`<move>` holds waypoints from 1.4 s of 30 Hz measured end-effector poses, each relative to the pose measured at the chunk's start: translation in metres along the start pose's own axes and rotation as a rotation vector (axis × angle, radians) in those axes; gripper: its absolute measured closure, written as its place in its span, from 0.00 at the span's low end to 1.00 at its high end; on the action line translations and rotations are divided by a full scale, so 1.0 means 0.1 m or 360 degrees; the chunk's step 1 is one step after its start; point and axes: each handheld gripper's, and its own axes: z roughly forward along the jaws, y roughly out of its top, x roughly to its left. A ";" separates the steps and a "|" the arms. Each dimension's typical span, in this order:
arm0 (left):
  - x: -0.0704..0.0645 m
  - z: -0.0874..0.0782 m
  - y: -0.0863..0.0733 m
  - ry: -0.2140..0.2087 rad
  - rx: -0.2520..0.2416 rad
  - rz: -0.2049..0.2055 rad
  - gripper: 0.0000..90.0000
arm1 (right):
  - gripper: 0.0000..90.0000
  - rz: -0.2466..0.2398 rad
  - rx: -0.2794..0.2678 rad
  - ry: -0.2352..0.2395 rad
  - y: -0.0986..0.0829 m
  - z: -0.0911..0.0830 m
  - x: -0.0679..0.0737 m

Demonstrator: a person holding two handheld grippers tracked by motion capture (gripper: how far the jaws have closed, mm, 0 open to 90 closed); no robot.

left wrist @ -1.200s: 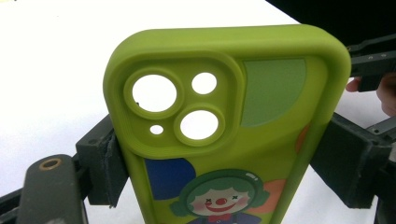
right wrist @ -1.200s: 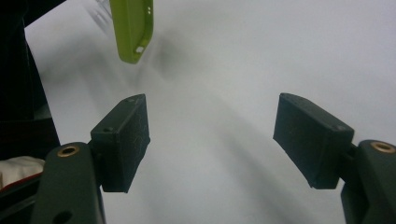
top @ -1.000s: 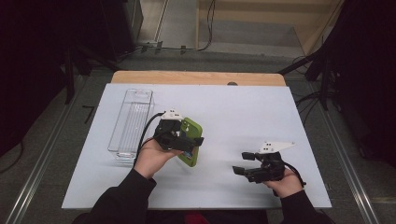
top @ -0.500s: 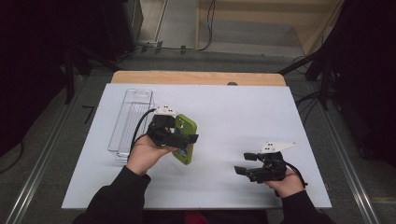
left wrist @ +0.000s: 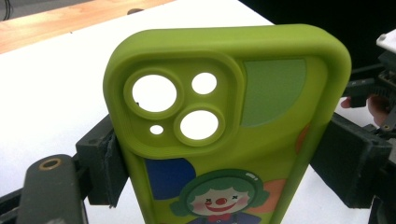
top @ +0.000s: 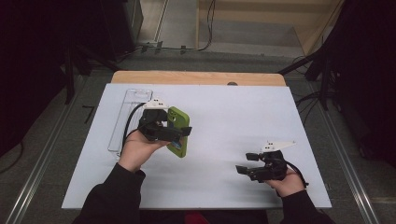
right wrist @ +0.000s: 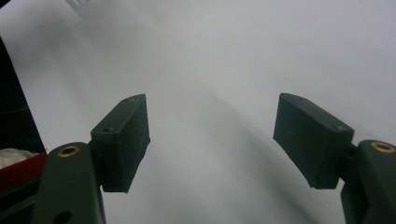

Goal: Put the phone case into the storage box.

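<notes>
A lime-green phone case (top: 180, 122) with a clown picture is held above the white table (top: 233, 116), left of centre. My left gripper (top: 173, 134) is shut on it, one jaw on each long edge. In the left gripper view the case (left wrist: 261, 93) stands upright, back side toward the camera with its camera cut-outs at the top, and my left gripper (left wrist: 219, 163) clamps its sides. My right gripper (top: 243, 164) hovers low over the table's front right, open. In the right gripper view my right gripper (right wrist: 212, 140) has nothing between its jaws.
A long clear plastic box (top: 125, 116) lies on the table's left side, just behind the left hand. The table's wooden far edge (top: 196, 77) runs along the back. Dark floor and metal rails surround the table.
The left gripper has carried the green case a little to the left and farther from the person. The right gripper has hardly moved and stays open.
</notes>
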 end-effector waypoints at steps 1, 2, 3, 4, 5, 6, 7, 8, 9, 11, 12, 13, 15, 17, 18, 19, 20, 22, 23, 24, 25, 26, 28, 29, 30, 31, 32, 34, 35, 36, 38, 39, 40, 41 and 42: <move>0.01 -0.01 0.00 0.0001 -0.0008 -0.0002 0.18 | 0.28 0.0005 0.0003 -0.0004 0.00 0.00 0.00; 0.02 -0.03 0.01 0.0008 -0.0008 -0.0006 0.18 | 0.28 0.0008 0.0007 -0.0002 0.00 0.01 -0.01; 0.04 -0.04 0.01 0.0009 -0.0011 -0.0009 0.18 | 0.28 0.0007 0.0008 -0.0002 0.00 0.01 0.00; 0.05 -0.06 0.01 0.0010 -0.0015 -0.0017 0.18 | 0.28 0.0005 0.0010 -0.0001 0.00 0.01 0.00; 0.06 -0.07 0.01 0.0010 -0.0017 -0.0023 0.18 | 0.28 -0.0004 0.0005 0.0010 0.00 0.01 0.00; 0.08 -0.09 0.01 0.0013 -0.0023 -0.0031 0.18 | 0.28 -0.0006 0.0003 0.0011 0.00 0.01 0.01; 0.09 -0.11 0.01 0.0017 -0.0024 -0.0040 0.18 | 0.28 -0.0013 0.0001 0.0010 0.00 0.00 0.01; 0.10 -0.12 0.01 0.0021 -0.0031 -0.0043 0.18 | 0.28 -0.0020 0.0001 0.0012 0.00 0.00 0.01; 0.11 -0.14 0.02 0.0021 -0.0032 -0.0042 0.18 | 0.28 -0.0022 -0.0001 0.0014 0.00 0.01 0.02; 0.13 -0.18 0.02 0.0029 -0.0042 -0.0049 0.18 | 0.28 -0.0019 0.0007 0.0019 0.00 0.01 0.02; 0.14 -0.19 0.02 0.0029 -0.0047 -0.0056 0.18 | 0.28 -0.0015 0.0014 0.0019 0.00 0.02 0.02; 0.15 -0.20 0.03 0.0038 -0.0051 -0.0056 0.18 | 0.28 -0.0017 0.0015 0.0017 -0.01 0.02 0.02; 0.17 -0.24 0.03 0.0042 -0.0064 -0.0062 0.18 | 0.28 -0.0017 -0.0001 0.0029 0.00 0.01 0.03; 0.19 -0.27 0.04 0.0045 -0.0075 -0.0065 0.18 | 0.28 -0.0027 -0.0028 0.0033 0.01 0.00 0.03; 0.20 -0.29 0.04 0.0050 -0.0078 -0.0070 0.18 | 0.28 -0.0029 -0.0029 0.0037 0.01 0.00 0.04; 0.21 -0.30 0.04 0.0058 -0.0082 -0.0074 0.18 | 0.28 -0.0025 -0.0024 0.0037 0.01 0.00 0.04; 0.21 -0.31 0.04 0.0059 -0.0089 -0.0080 0.18 | 0.28 -0.0029 -0.0018 0.0031 0.01 0.01 0.04; 0.23 -0.34 0.05 0.0068 -0.0088 -0.0081 0.18 | 0.28 -0.0023 -0.0007 0.0039 0.01 0.01 0.04; 0.23 -0.35 0.05 0.0078 -0.0089 -0.0079 0.18 | 0.28 -0.0022 -0.0006 0.0038 0.01 0.01 0.04; 0.24 -0.36 0.05 0.0086 -0.0090 -0.0084 0.18 | 0.28 -0.0021 -0.0007 0.0037 0.01 0.01 0.04; 0.24 -0.38 0.05 0.0095 -0.0089 -0.0080 0.18 | 0.28 -0.0023 -0.0007 0.0038 0.01 0.02 0.04; 0.25 -0.39 0.05 0.0095 -0.0095 -0.0087 0.18 | 0.28 -0.0019 -0.0004 0.0038 0.01 0.02 0.04; 0.27 -0.42 0.05 0.0086 -0.0103 -0.0101 0.18 | 0.28 -0.0025 -0.0001 0.0036 0.01 0.02 0.04; 0.27 -0.43 0.06 0.0093 -0.0107 -0.0110 0.18 | 0.28 -0.0030 -0.0005 0.0037 0.01 0.02 0.04; 0.28 -0.44 0.06 0.0102 -0.0106 -0.0112 0.18 | 0.28 -0.0032 -0.0005 0.0040 0.01 0.02 0.04; 0.29 -0.45 0.06 0.0102 -0.0106 -0.0114 0.18 | 0.28 -0.0034 -0.0006 0.0037 0.01 0.02 0.05; 0.30 -0.46 0.06 0.0111 -0.0110 -0.0121 0.18 | 0.28 -0.0035 -0.0005 0.0037 0.01 0.02 0.05; 0.32 -0.49 0.06 0.0127 -0.0114 -0.0120 0.18 | 0.28 -0.0034 0.0001 0.0040 0.01 0.02 0.05; 0.32 -0.51 0.06 0.0134 -0.0125 -0.0129 0.18 | 0.28 -0.0034 -0.0001 0.0040 0.01 0.02 0.05; 0.33 -0.52 0.06 0.0147 -0.0124 -0.0128 0.18 | 0.28 -0.0035 -0.0001 0.0041 0.01 0.02 0.05; 0.36 -0.56 0.06 0.0164 -0.0133 -0.0136 0.18 | 0.28 -0.0035 -0.0005 0.0038 0.01 0.02 0.05; 0.37 -0.57 0.06 0.0173 -0.0136 -0.0138 0.18 | 0.28 -0.0037 -0.0006 0.0039 0.01 0.02 0.05; 0.38 -0.59 0.06 0.0177 -0.0141 -0.0144 0.18 | 0.28 -0.0038 -0.0006 0.0040 0.01 0.02 0.05; 0.39 -0.60 0.06 0.0179 -0.0143 -0.0150 0.18 | 0.28 -0.0040 -0.0007 0.0042 0.01 0.02 0.05; 0.40 -0.61 0.06 0.0182 -0.0148 -0.0156 0.18 | 0.28 -0.0042 -0.0007 0.0047 0.01 0.02 0.05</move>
